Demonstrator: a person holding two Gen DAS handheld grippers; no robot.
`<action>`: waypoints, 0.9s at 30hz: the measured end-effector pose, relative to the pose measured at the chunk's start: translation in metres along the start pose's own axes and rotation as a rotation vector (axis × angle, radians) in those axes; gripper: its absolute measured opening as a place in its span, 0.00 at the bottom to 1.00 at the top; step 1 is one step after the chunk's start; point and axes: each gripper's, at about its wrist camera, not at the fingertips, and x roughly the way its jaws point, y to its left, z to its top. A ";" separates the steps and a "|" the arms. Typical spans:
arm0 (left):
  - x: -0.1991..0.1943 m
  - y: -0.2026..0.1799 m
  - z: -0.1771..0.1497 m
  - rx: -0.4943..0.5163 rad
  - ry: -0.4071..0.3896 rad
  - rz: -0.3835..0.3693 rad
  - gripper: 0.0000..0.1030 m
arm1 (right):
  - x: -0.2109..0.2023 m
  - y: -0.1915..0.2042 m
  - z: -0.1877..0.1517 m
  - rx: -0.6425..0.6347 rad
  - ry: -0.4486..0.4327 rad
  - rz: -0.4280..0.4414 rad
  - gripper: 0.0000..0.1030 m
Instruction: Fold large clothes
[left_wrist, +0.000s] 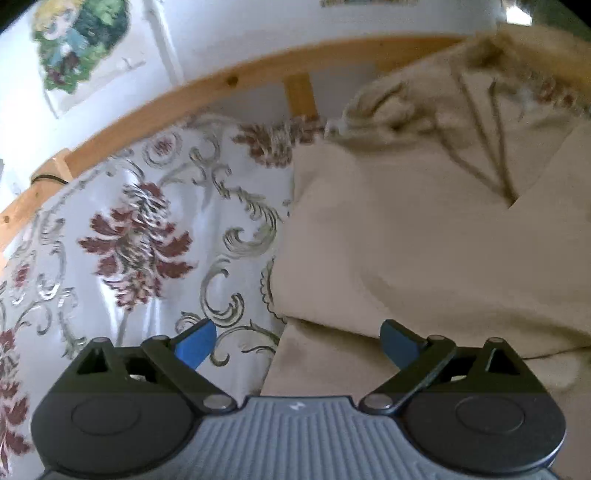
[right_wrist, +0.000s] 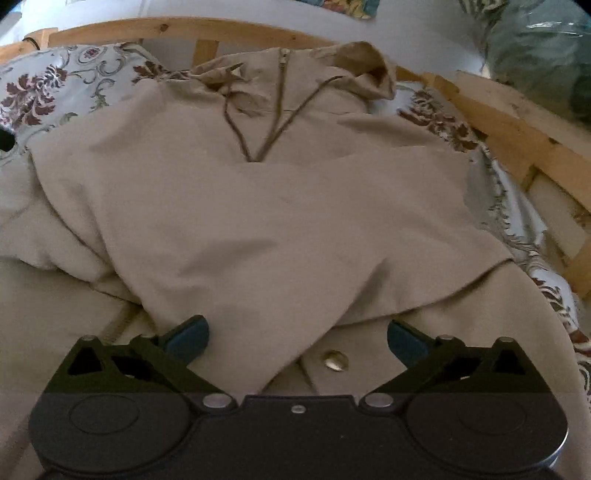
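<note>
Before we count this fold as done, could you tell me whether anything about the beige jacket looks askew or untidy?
Yes. The beige jacket is folded unevenly: its folded-over layer ends in a slanted, sagging edge, with fabric bunched at the left. The hood is rumpled and the drawstrings lie crossed. Both the left gripper and right gripper are open, holding nothing.

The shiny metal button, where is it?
Right wrist view: the button sits low at centre on the beige jacket, beneath a folded flap.

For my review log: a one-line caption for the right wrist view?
Right gripper open over a beige hooded jacket spread on a floral bedspread.
</note>
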 end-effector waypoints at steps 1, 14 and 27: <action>0.008 0.000 0.001 0.006 0.013 0.003 0.94 | -0.001 -0.003 0.002 0.006 -0.014 -0.019 0.99; 0.067 0.017 0.168 -0.033 -0.074 -0.100 0.98 | 0.036 -0.084 0.038 0.413 -0.238 -0.040 0.99; 0.172 -0.050 0.228 -0.144 -0.189 -0.225 0.43 | 0.027 -0.124 0.072 0.433 -0.276 -0.072 0.83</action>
